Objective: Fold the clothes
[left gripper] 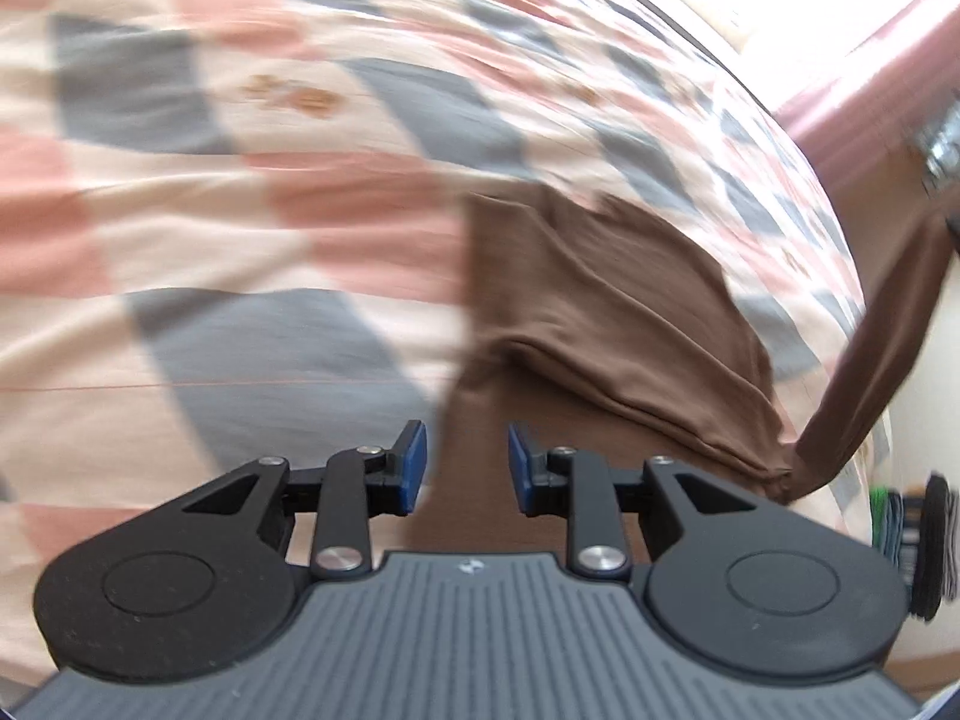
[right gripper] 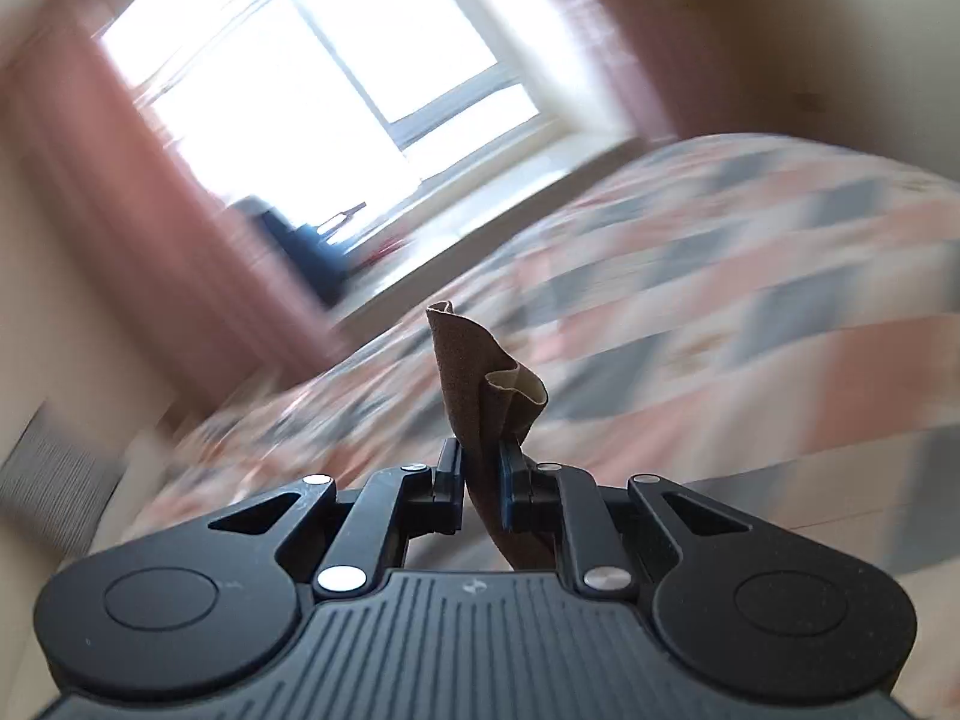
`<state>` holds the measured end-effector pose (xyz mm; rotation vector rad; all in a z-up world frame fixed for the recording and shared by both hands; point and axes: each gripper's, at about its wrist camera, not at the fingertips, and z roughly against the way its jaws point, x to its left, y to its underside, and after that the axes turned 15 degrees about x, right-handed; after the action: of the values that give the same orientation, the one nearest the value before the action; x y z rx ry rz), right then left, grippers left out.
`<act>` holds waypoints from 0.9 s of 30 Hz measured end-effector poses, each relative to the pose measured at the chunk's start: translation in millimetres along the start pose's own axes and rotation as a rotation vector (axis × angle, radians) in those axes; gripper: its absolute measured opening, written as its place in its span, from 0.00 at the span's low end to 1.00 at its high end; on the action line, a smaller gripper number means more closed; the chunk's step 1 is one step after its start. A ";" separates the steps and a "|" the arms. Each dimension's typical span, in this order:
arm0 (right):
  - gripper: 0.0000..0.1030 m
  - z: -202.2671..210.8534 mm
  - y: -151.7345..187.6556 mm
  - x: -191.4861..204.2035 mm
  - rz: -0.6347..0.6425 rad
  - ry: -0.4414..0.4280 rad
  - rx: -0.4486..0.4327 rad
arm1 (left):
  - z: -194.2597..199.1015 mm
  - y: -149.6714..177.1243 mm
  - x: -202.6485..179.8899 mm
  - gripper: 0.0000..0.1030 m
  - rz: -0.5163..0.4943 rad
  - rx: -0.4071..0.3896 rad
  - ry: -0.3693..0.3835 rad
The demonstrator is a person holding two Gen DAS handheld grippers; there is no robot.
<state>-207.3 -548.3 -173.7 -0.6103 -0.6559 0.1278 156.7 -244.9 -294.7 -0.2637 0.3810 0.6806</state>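
Observation:
A brown garment [left gripper: 606, 294] lies partly folded on a bed with a pink, grey and cream checked cover [left gripper: 240, 180]. My left gripper [left gripper: 467, 468] is open just above the garment's near edge, with nothing between its blue pads. A strip of the garment [left gripper: 876, 360] rises up to the right edge of the left wrist view. My right gripper [right gripper: 481, 477] is shut on a bunched end of the brown garment [right gripper: 480, 372], held up above the bed. The pinched cloth sticks up past the fingertips.
The bed cover [right gripper: 750, 300] fills the right side of the right wrist view. A bright window [right gripper: 312, 78] with pink curtains [right gripper: 90, 210] stands beyond the bed. A dark object [right gripper: 300, 246] sits by the sill. The bed's edge curves at the right in the left wrist view.

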 end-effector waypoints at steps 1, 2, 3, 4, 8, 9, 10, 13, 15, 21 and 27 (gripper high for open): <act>0.14 -21.8 10.0 28.9 0.045 -0.041 0.038 | 3.6 -0.5 12.7 0.23 0.021 -0.003 -0.004; 0.14 -43.1 23.4 55.2 0.071 -0.082 0.083 | 6.6 -1.3 24.6 0.23 0.041 -0.004 -0.009; 0.14 -64.9 38.5 80.6 0.092 -0.126 0.133 | 9.3 -1.9 36.1 0.23 0.060 -0.005 -0.013; 0.14 -86.4 56.9 104.4 0.106 -0.168 0.185 | 12.1 -2.0 48.1 0.23 0.077 -0.005 -0.015; 0.14 -154.2 139.8 170.9 0.171 -0.213 0.385 | 17.4 -2.5 81.3 0.23 0.116 0.004 -0.033; 0.14 -169.0 158.5 179.3 0.185 -0.211 0.432 | 16.7 -3.2 88.0 0.23 0.127 0.009 -0.033; 0.14 -183.1 174.0 180.6 0.202 -0.201 0.472 | 15.3 -3.6 94.1 0.23 0.139 0.015 -0.030; 0.27 -219.1 213.9 175.8 0.261 -0.096 0.597 | 9.8 -7.2 104.1 0.23 0.157 0.030 -0.010; 0.32 -230.5 231.9 165.7 0.277 -0.028 0.670 | 5.9 -10.8 102.3 0.26 0.143 0.033 0.005; 0.45 -151.4 211.1 98.0 0.245 0.093 0.568 | -9.4 -24.6 87.0 0.29 0.112 0.044 0.049; 0.47 -66.5 156.2 11.6 0.159 0.346 0.415 | -24.4 -35.4 57.0 0.29 0.051 0.067 0.072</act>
<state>-145.9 -449.7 -298.0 -0.2719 -0.2319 0.2916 214.2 -248.2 -336.8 -0.2158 0.4798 0.7087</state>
